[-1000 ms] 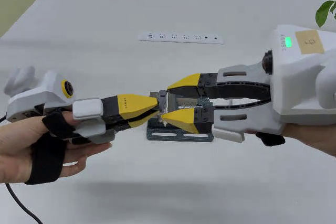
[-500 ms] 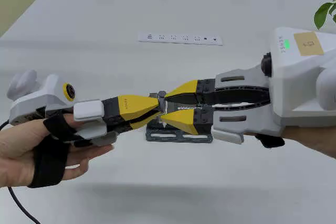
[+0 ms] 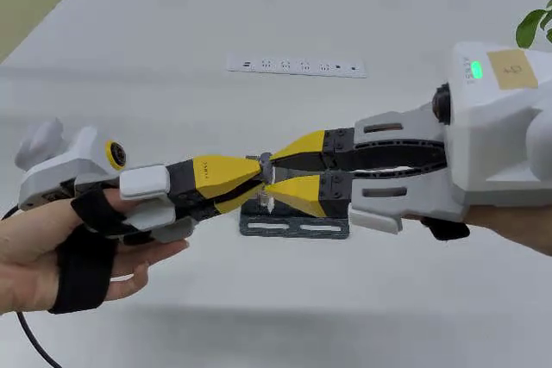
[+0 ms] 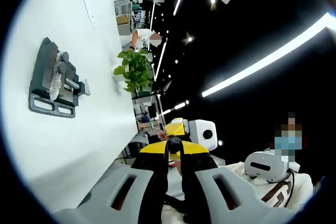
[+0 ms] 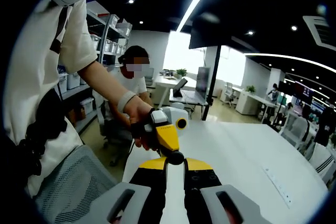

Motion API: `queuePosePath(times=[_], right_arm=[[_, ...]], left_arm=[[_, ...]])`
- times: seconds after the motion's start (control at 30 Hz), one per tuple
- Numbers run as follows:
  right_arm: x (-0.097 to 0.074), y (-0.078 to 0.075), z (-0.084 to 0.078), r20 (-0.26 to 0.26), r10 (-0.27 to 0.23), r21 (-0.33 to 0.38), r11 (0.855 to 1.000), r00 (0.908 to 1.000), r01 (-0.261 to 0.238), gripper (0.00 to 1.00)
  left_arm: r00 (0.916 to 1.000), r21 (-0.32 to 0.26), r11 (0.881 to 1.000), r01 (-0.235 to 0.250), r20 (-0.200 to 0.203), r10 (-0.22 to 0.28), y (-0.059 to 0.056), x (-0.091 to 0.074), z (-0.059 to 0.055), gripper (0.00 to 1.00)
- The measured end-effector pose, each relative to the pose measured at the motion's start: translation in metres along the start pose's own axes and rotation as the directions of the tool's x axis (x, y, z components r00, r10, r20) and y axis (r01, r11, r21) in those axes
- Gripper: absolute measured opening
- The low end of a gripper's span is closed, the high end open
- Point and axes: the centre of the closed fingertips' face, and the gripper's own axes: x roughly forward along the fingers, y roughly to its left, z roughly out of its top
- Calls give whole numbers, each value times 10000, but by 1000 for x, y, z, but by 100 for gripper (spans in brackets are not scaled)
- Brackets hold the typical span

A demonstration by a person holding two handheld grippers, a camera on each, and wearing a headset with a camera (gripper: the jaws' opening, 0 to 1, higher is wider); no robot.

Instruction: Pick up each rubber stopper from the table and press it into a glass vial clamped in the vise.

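We see a small dark stopper (image 3: 266, 162) held in the air just above the dark grey vise (image 3: 293, 227), which clamps a clear vial (image 4: 79, 84).

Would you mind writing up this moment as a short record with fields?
left gripper: jaws shut on the rubber stopper
right gripper: jaws drawn close around the same stopper, tip to tip with the left; grip cannot be told
vise: on the table, beneath the jaw tips in the head view
power strip: on the table beyond the vise
stopper status: in the air, not yet pressed into a vial
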Motion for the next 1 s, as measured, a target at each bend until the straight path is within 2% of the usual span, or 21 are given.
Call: queuePosePath(times=[0.4,0.77,1.0], right_arm=[[-1,0,3,-29,217,-16,9998,9998,-217,7],[-2,4,5,-31,506,424,9978,9987,-504,7],[-4,2,7,101,418,658,9969,9991,-424,6]], left_arm=[[9999,-75,9999,150,-10,-150,-2,-1,0,5],[9997,-111,9997,230,-127,-231,-2,-1,-2,5],[9993,-278,9989,372,-6,-372,-5,1,-2,5]])
